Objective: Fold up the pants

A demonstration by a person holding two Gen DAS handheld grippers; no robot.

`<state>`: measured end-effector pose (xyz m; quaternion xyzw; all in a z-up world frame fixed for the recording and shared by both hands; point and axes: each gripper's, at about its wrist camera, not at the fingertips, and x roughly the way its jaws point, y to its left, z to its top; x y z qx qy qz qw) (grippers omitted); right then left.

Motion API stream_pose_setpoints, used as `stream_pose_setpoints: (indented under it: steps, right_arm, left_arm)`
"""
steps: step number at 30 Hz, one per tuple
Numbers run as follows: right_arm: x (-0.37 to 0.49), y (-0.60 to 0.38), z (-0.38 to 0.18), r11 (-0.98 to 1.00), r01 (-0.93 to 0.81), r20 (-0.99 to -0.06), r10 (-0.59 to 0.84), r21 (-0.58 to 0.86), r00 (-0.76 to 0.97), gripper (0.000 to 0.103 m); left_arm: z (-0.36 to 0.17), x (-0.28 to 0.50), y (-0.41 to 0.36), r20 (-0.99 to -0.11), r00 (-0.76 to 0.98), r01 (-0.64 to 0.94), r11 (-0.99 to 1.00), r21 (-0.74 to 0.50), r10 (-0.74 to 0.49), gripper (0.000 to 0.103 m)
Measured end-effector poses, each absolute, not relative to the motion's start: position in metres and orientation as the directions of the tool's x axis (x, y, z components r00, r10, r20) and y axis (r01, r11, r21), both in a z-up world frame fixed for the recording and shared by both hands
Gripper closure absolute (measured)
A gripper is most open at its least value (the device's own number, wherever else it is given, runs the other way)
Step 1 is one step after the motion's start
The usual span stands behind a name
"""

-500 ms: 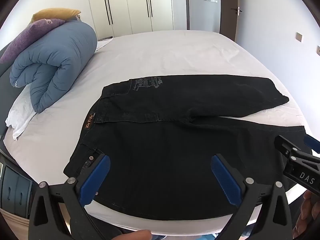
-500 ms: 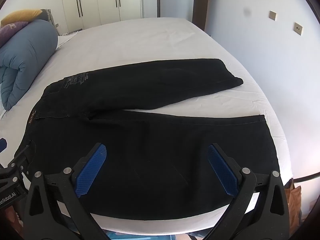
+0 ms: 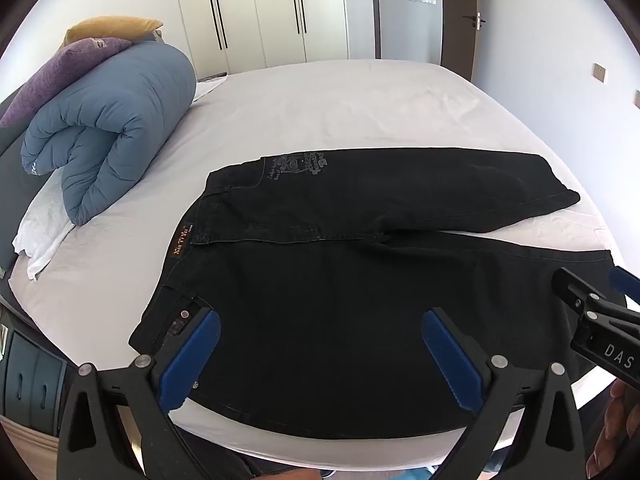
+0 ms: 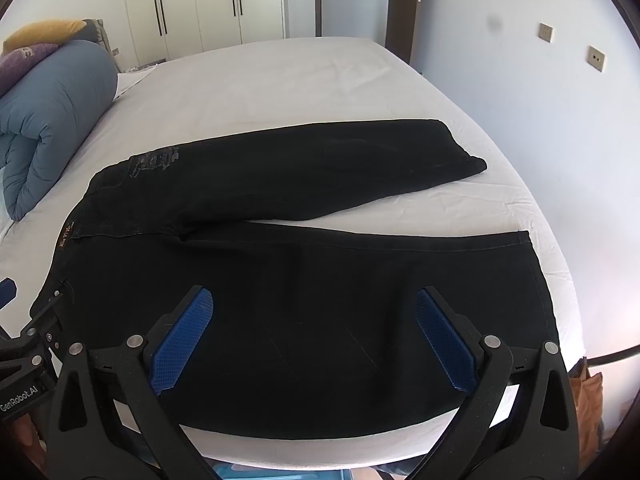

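Note:
Black pants (image 3: 340, 272) lie flat on the white bed (image 3: 320, 112), waistband to the left, both legs running right and spread apart in a V. They also show in the right wrist view (image 4: 320, 280). My left gripper (image 3: 320, 344) is open and empty, above the near leg close to the waistband. My right gripper (image 4: 314, 324) is open and empty above the middle of the near leg. The right gripper's body shows at the right edge of the left wrist view (image 3: 596, 316). The left gripper's body shows at the left edge of the right wrist view (image 4: 28, 344).
A rolled blue duvet (image 3: 108, 128) with purple and yellow pillows (image 3: 80, 52) lies at the bed's left. White wardrobes (image 3: 260, 12) and a door stand behind the bed. A wall with sockets (image 4: 596, 58) runs along the right. The bed's near edge lies just under the grippers.

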<state>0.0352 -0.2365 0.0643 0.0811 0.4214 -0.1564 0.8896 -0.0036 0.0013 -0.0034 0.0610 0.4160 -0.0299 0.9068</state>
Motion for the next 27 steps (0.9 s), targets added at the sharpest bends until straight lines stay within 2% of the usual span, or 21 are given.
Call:
stream_pose_setpoints:
  steps: [27]
  right_arm:
    - [0.0343, -0.2330, 0.0622, 0.941, 0.338, -0.777, -0.206, 0.010, 0.596, 0.000]
  left_arm:
    - [-0.0037, -0.0052, 0.0071, -0.764, 0.645, 0.099, 0.992, 0.082, -0.001, 0.000]
